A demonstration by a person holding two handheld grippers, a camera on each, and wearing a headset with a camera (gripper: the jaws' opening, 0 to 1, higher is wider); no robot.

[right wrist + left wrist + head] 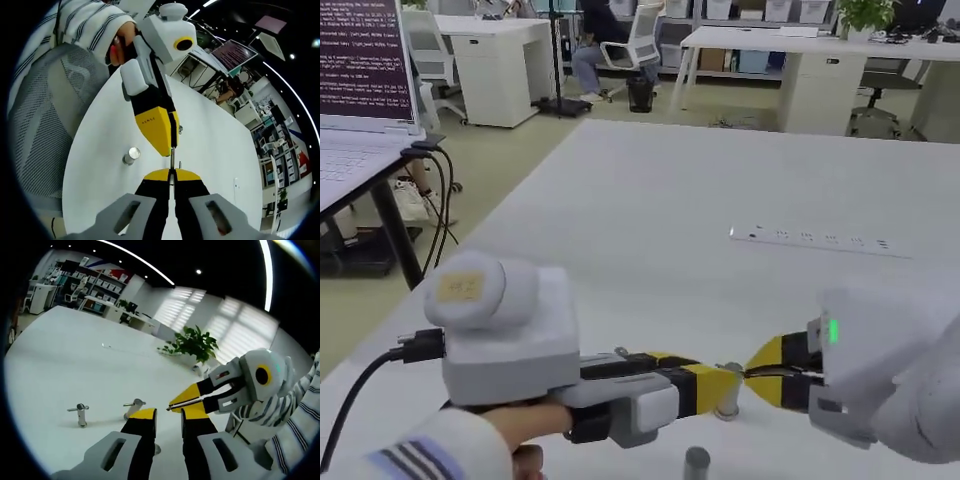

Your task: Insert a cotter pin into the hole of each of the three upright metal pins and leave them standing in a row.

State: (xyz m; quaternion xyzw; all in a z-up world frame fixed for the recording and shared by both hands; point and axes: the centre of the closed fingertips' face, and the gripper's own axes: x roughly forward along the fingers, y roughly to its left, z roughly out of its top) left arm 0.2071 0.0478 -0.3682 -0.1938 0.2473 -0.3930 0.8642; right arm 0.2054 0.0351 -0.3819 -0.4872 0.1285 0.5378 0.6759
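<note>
A bright open office surrounds a wide white bench [650,200]. Beyond its far edge stand white desks [500,60], office chairs and a seated person [595,40], with a potted plant [192,342] near slatted windows. Past the left edge, a side table holds an open laptop [360,70] with text on its screen, and dark cables [440,200] hang from it.

The left tool [715,378], grey with black and yellow jaws, lies low near the near edge, held by a hand [525,420] in a striped sleeve. In its own view its jaws [169,414] stand apart, with bare bench between the yellow tips. The right tool [750,372] faces it tip to tip, its green light lit. Its jaws [171,175] are pressed together on a thin cotter pin [171,161], which reaches to the left tool's tips.

A white power strip [815,240] lies well apart from them, towards the right edge.

An upright metal pin [727,400] stands just below the meeting tips. A bare metal pin [696,462] stands closer to the near edge, just beside the left tool. In the left gripper view, two crossed pins [81,412] [134,407], each with a small piece through its top, stand just beyond the left jaw.
</note>
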